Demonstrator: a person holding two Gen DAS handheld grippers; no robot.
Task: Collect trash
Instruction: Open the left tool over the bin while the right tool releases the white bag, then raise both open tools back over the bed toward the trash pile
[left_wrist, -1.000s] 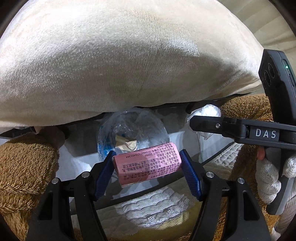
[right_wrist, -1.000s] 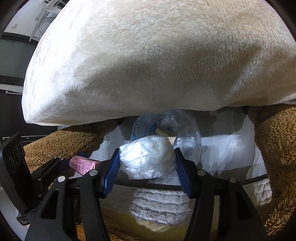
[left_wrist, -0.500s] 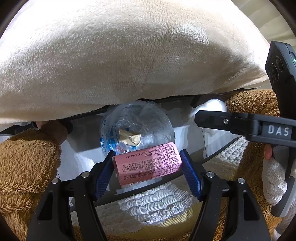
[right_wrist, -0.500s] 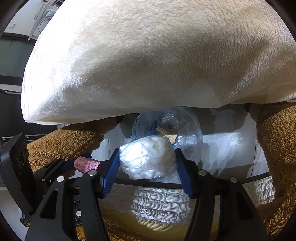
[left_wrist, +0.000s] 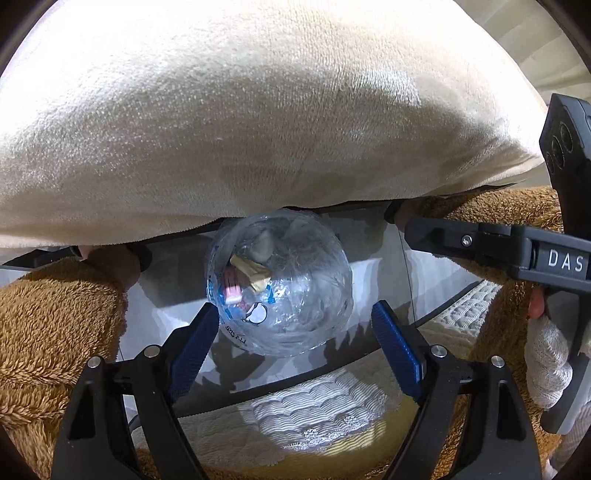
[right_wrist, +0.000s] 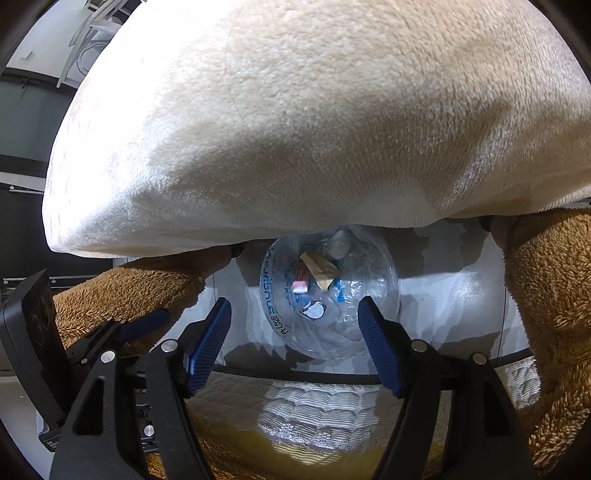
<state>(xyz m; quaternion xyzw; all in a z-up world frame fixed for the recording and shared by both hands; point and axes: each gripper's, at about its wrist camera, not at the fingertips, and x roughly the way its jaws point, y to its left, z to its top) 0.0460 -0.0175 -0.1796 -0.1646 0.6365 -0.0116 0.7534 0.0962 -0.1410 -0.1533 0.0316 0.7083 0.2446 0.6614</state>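
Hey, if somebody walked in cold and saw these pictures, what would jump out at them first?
The huge cream plush cushion bulging across the whole upper half. Under its edge, at centre, hangs a clear plastic trash bag with a pink wrapper and a tan paper scrap inside. Below it, the left gripper and the right gripper are opening, nothing between their blue pads.

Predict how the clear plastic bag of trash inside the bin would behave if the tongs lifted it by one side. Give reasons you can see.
The clear plastic bag looks thin and crinkled, so it would probably sag and flop. It holds only a few small scraps, such as the pink roll and tan paper, so it is likely light. Its glossy film may slip between the pads.
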